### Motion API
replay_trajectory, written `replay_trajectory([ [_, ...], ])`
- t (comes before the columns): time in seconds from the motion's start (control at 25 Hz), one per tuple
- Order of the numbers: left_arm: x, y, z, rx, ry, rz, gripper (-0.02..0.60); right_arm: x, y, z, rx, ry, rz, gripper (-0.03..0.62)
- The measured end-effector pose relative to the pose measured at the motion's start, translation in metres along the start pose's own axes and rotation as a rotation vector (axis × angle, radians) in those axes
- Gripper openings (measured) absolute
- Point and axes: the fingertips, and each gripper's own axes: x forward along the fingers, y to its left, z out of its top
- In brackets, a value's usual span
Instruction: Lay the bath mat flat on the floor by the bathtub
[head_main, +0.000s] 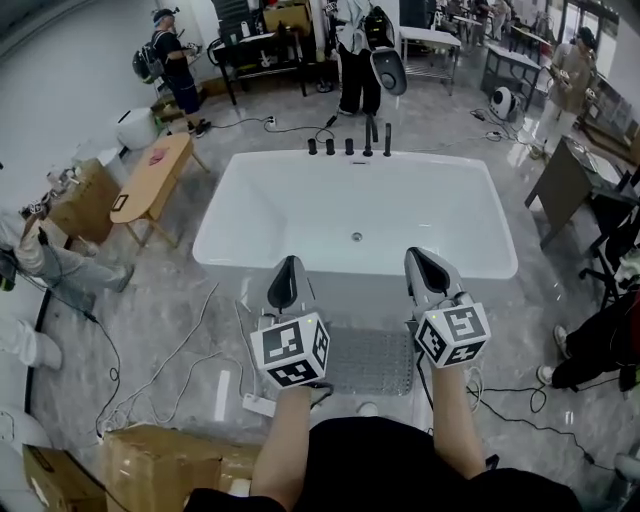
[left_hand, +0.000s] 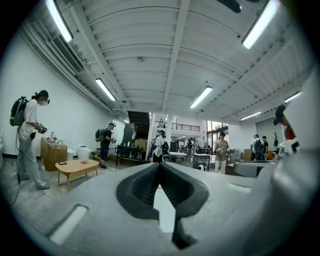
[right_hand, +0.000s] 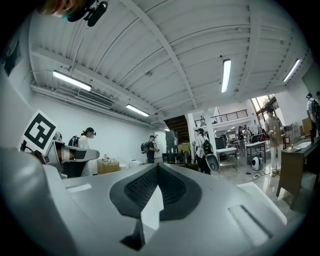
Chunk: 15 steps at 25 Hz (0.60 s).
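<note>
A grey marbled floor (head_main: 180, 300) runs to a white wall (head_main: 60, 70) on the left. A low wooden table (head_main: 150, 180) stands near that wall, with a brown box (head_main: 85, 200) just beside it. Cables (head_main: 160, 357) trail over the floor. A dark desk (head_main: 562, 185) stands at the floor's right edge and a black bench (head_main: 255, 50) at its far edge. Tube lights (left_hand: 200, 97) hang from a ribbed white ceiling (left_hand: 150, 55).
</note>
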Motion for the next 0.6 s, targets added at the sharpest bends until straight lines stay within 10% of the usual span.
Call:
replay_trajectory([
  [0.6, 0.008, -0.019, -0.009, 0.023, 0.026, -0.043, 0.003, -0.009, -0.014, 0.000, -0.011, 0.014, -0.036, 0.008],
])
